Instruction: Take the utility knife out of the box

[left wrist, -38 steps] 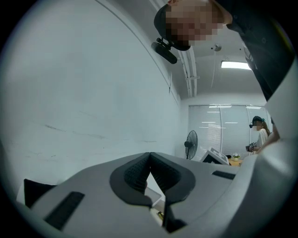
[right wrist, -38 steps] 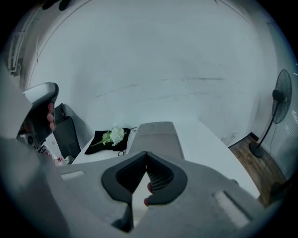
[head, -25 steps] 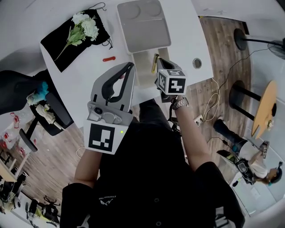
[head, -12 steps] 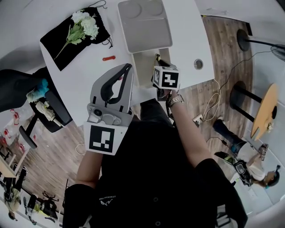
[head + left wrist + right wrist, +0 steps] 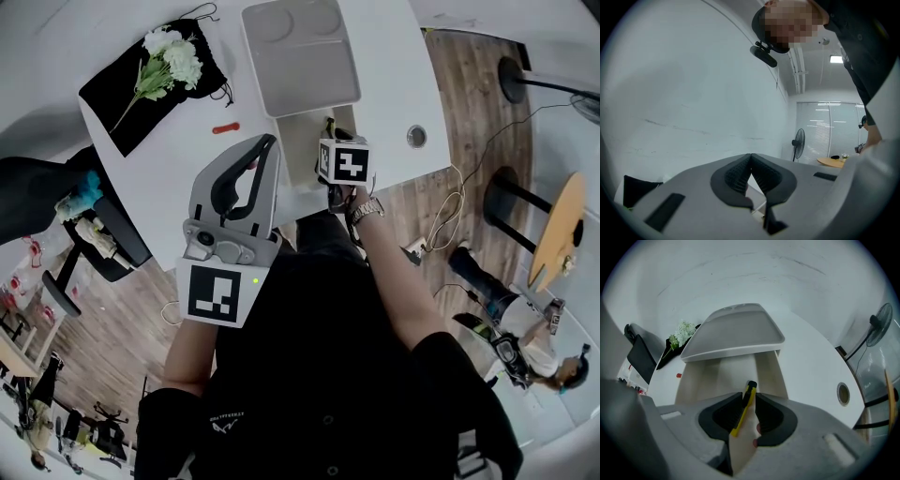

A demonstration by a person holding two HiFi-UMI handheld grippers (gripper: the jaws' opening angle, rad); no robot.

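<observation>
A yellow and black utility knife [image 5: 744,409] stands clamped between the pads of my right gripper [image 5: 749,397], which is shut on it. In the head view, that gripper [image 5: 331,133] hovers over the near right side of the open beige box [image 5: 296,150], and the knife's tip [image 5: 329,123] shows just past the marker cube. The box's lid [image 5: 300,54] lies hinged back behind it. My left gripper [image 5: 265,142] is raised in front of the person's chest, jaws shut with nothing in them; its own view has the tips [image 5: 751,157] touching against a bare wall.
On the white table [image 5: 394,75], a black bag with white flowers [image 5: 167,58] lies at the far left and a small red object [image 5: 225,128] sits left of the box. A round cable hole [image 5: 416,137] is near the right edge. Chairs stand on the floor at the left.
My right gripper has shifted a little left and farther over the box, with the knife between its jaws. The left gripper has barely moved.
</observation>
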